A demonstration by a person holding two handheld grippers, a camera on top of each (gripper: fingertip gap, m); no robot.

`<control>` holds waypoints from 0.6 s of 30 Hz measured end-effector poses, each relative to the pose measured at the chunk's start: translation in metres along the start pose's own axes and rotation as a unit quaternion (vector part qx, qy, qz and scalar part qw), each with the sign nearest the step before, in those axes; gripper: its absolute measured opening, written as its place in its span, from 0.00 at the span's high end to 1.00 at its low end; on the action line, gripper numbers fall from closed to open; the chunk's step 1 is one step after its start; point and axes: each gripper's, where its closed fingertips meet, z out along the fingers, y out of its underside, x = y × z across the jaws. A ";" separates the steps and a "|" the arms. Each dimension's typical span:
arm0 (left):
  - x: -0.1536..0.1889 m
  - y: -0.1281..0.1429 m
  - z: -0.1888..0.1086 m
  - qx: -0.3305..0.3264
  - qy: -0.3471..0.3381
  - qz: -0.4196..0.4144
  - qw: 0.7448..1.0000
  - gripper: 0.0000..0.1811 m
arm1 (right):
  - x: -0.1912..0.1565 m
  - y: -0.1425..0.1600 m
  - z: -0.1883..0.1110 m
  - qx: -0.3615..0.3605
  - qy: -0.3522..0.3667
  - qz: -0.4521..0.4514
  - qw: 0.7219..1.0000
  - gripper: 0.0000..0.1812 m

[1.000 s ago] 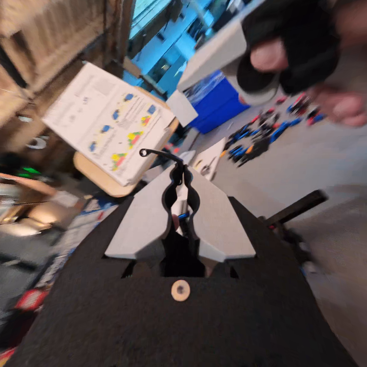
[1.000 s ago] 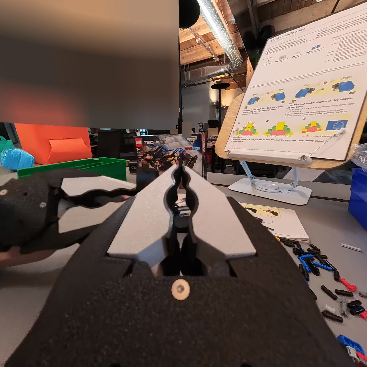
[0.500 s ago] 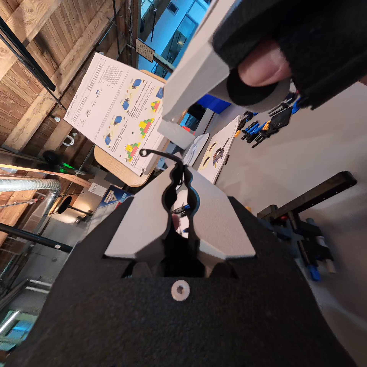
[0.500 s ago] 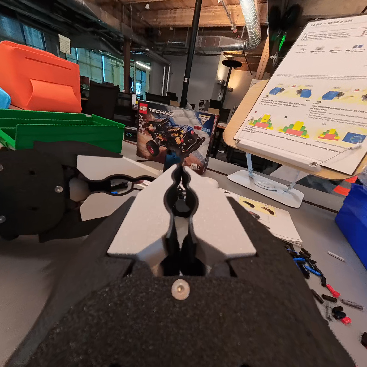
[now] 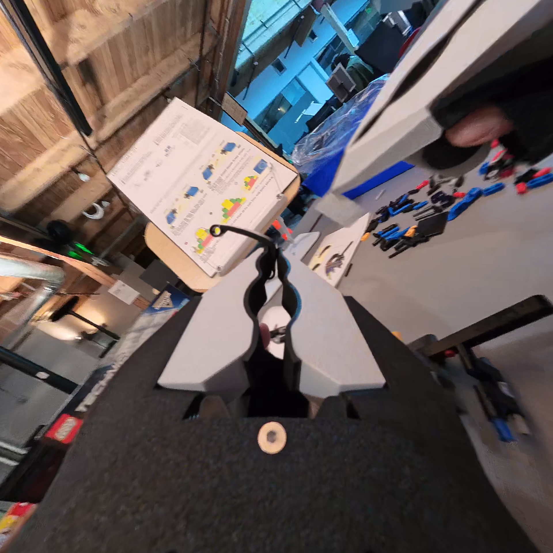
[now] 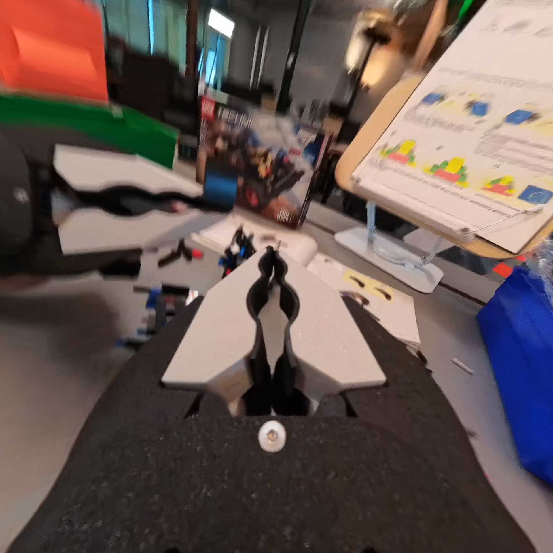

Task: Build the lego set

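In the left wrist view my left gripper (image 5: pixel 270 254) is shut on a thin dark curved lego piece (image 5: pixel 239 232) with a small ring at its far end, held in the air. My right gripper (image 5: pixel 389 119) crosses the upper right of that view. In the right wrist view my right gripper (image 6: pixel 270 254) is shut; nothing clearly shows between its tips. The left gripper (image 6: pixel 197 203) reaches in from the left with a blurred blue piece (image 6: pixel 220 185) at its tips. A small black and blue assembly (image 6: pixel 239 254) sits on the table beyond my right tips.
An instruction sheet on a wooden stand (image 6: pixel 466 149) is at the right, a booklet (image 6: pixel 383 305) below it. A lego box (image 6: pixel 263 176) stands behind. A blue bin (image 6: pixel 523 359) is at the right, a green bin (image 6: pixel 89 125) at the left. Several loose pieces (image 5: pixel 419 209) lie on the table. Across from one pair of fingers to the other is roughly 6 cm.
Both views are blurred from motion. The right view has tipped down towards the table and the left gripper sits higher in it. In the left view the right gripper has shifted up and right.
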 end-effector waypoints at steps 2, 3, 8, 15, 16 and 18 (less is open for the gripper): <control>-0.010 -0.004 -0.002 0.005 -0.018 0.011 1.000 0.99 | 0.004 0.010 -0.005 -0.059 -0.035 -0.014 0.998 1.00; -0.012 -0.008 -0.004 0.011 -0.015 -0.002 1.000 0.99 | 0.005 0.009 -0.009 -0.065 -0.053 0.011 0.996 1.00; -0.011 -0.025 -0.032 -0.005 0.036 -0.142 0.989 0.99 | -0.018 -0.020 -0.023 0.011 -0.244 0.198 0.949 1.00; 0.038 0.012 -0.111 -0.260 0.094 -0.116 0.954 1.00 | -0.017 -0.014 -0.046 0.060 -0.392 0.374 0.838 1.00; 0.057 0.027 -0.128 -0.320 0.138 -0.151 0.925 1.00 | -0.021 -0.006 -0.050 0.052 -0.400 0.366 0.839 1.00; 0.087 0.043 -0.157 -0.385 0.189 -0.251 0.868 0.99 | -0.027 0.007 -0.055 0.040 -0.407 0.344 0.845 1.00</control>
